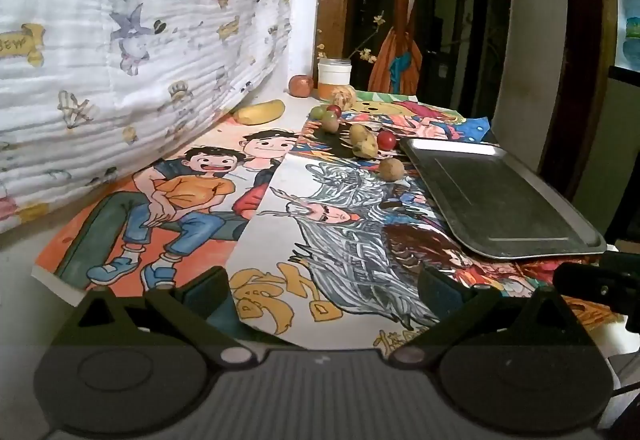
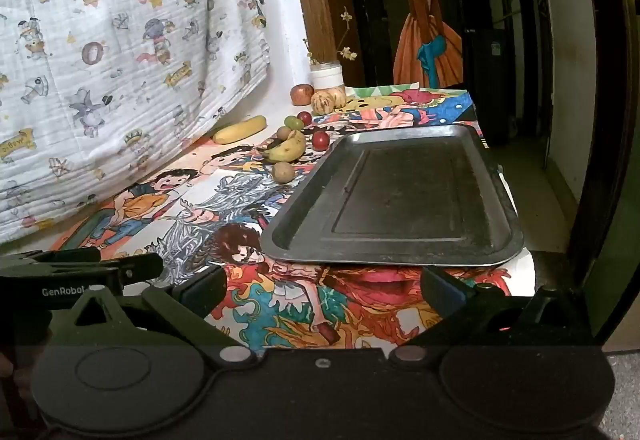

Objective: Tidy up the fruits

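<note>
Both tools hang near the table's front edge, the left tool and the right tool each spread wide with nothing between the fingers. The metal tray lies bare at one o'clock of the right tool. The fruit sits just beyond its far-left corner, around eleven o'clock: a spotted banana, red cherry tomatoes, small brown round fruits. They look light and soft; I'd pinch the banana gently across its middle, the rolling ones across their widest part.
</note>
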### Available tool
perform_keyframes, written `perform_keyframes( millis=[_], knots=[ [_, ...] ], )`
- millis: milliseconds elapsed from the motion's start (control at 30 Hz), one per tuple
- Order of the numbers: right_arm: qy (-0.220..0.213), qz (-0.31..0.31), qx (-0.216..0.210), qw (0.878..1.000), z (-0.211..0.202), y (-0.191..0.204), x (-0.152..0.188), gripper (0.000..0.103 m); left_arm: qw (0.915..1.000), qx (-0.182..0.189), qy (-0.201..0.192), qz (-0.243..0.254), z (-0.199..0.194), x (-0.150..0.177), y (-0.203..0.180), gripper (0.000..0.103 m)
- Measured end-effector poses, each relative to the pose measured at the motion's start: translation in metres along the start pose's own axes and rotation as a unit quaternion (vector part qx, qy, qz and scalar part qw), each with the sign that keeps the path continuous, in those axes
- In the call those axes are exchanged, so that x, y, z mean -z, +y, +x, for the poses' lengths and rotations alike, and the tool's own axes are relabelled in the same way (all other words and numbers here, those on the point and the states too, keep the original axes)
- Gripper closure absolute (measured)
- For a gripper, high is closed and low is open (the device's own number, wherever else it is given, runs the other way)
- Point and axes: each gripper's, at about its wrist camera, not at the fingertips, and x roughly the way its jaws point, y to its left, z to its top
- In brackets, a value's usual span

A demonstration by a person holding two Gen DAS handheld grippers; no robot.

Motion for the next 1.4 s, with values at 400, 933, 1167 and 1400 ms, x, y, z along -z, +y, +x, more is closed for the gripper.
perform_keyframes(
  millis=[400,933,1167,1400],
  knots=[
    [0.004,0.001,0.001,1.0,0.0007,-0.0001,-0.0003,0.0,1.0,-0.002,0.001,0.002,0.0002,0.0001,-0.0001,0.0],
    [0.008,0.003,-0.001,1.0,0.0019,-0.0001,-0.0003,0.0,1.0,-0.002,0.002,0.003,0.0017,-0.0005,-0.0025,0.0],
    [0.009,0.003,-0.001,1.0,0.0025,-0.0002,-0.0006,0.0,1.0,-0.002,0.002,0.004,0.0016,-0.0004,-0.0023,0.0],
    [0.01,0.004,-0.001,1.0,0.0025,0.0002,-0.0005,0.0,1.0,-0.001,0.002,0.004,0.0017,-0.0003,-0.0024,0.0]
  ],
)
